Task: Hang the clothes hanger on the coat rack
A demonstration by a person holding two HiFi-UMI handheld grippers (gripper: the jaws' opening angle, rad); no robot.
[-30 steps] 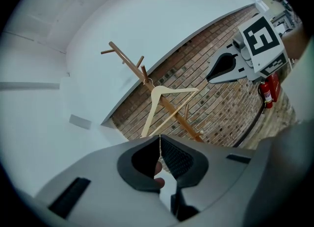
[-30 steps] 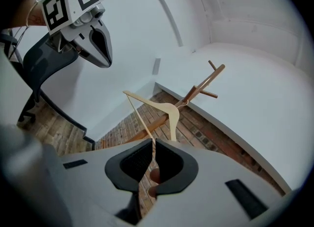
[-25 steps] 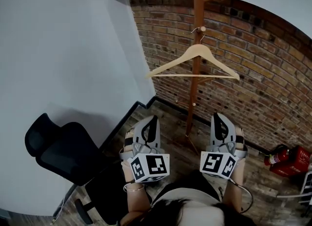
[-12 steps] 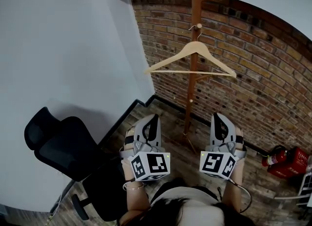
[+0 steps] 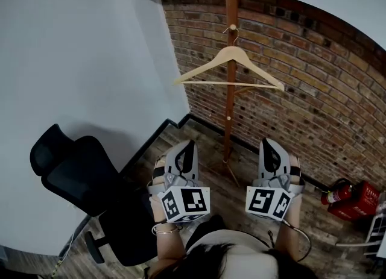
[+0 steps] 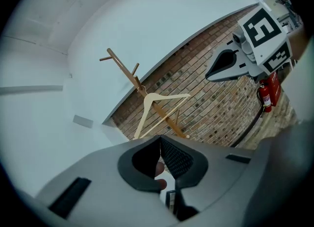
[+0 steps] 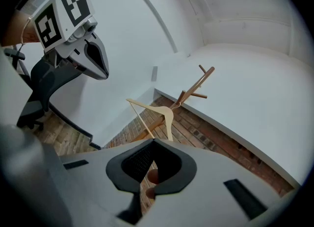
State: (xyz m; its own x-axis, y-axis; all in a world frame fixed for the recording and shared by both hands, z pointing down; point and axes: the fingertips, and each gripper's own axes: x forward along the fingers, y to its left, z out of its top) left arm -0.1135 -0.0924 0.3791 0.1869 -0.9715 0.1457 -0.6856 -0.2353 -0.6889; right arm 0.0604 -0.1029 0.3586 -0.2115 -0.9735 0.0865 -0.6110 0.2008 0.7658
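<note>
No words, numbers or brand names can be read anywhere. The only printed marks are black-and-white square marker patterns on the cubes of the left gripper point(image 5: 190, 146) and the right gripper point(image 5: 266, 144); these are patterns, not letters. At the right edge of the wooden floor point(image 5: 208, 144), a red fire extinguisher point(image 5: 335, 194) carries a label too small to read.

open air lies between the left gripper point(image 5: 190, 146), the right gripper point(image 5: 266, 143) and the coat rack point(image 5: 230, 100), with bare floor below. the hanger point(image 5: 229, 70) spans both sides of the pole, with the brick wall point(image 5: 313, 85) near behind. an office chair point(image 5: 84, 193) crowds the left, and a fire extinguisher point(image 5: 336, 193) sits low on the right.
</note>
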